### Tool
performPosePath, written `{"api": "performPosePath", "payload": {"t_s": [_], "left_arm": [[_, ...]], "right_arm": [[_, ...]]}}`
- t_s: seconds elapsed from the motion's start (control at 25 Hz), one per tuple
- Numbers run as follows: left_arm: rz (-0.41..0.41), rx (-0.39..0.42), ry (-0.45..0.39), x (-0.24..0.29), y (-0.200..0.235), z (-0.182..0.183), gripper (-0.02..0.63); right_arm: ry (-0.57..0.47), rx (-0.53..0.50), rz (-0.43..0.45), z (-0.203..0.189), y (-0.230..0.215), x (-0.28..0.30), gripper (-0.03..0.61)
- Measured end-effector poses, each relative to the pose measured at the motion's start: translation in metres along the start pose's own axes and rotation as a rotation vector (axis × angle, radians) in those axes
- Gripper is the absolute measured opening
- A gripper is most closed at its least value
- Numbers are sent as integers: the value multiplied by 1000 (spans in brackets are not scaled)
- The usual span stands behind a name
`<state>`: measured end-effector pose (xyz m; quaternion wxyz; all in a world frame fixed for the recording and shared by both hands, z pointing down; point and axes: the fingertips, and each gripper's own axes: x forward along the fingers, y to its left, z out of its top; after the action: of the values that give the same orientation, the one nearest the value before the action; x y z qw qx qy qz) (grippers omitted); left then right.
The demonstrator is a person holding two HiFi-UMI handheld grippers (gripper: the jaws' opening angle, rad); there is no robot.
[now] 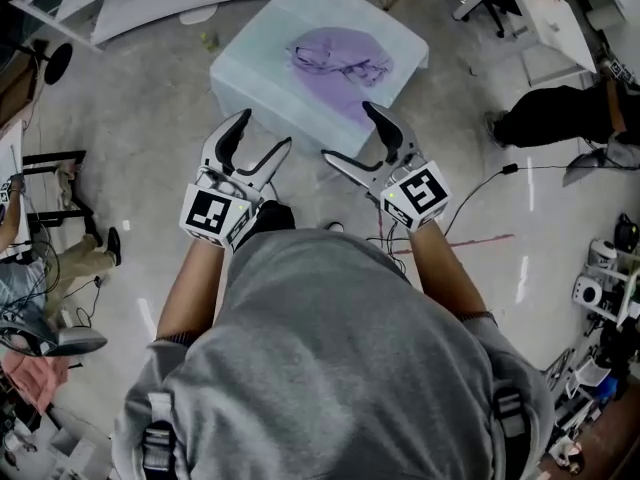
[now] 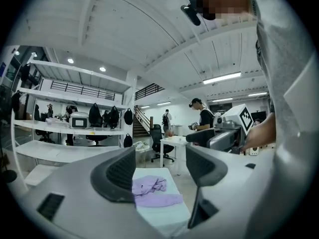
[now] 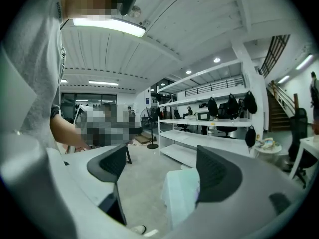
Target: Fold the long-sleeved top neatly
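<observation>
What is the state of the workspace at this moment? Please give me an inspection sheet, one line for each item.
Surface: pale blue table, standing on the floor.
Job's things: purple long-sleeved top lies crumpled on the table, not yet folded.
Clutter: nothing seen on the table besides the top.
Grippers: left gripper and right gripper are both open and empty, held in the air short of the table.
Cables: a dark cable lies on the floor to the right of the table.
Surroundings: white shelves, a white desk, and a person beside that desk.
</observation>
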<state>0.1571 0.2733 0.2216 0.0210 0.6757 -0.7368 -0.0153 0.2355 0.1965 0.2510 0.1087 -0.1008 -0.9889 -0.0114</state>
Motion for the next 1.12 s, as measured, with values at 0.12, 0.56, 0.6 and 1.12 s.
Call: {"api": "performPosePath", "payload": {"t_s": [0.12, 0.56, 0.6, 1.12], "left_arm": [[-38, 5, 19, 7, 41, -3, 337], [-198, -27, 48, 22, 127, -15, 336], [-207, -28, 51, 23, 131, -15, 336], [-236, -22, 121, 77, 168, -45, 336]], "right_arm": [[24, -4, -30, 7, -7, 35, 459], [96, 59, -184, 6, -17, 110, 459], [103, 66, -195, 6, -17, 113, 459], [139, 121, -255, -28, -85, 130, 459]]}}
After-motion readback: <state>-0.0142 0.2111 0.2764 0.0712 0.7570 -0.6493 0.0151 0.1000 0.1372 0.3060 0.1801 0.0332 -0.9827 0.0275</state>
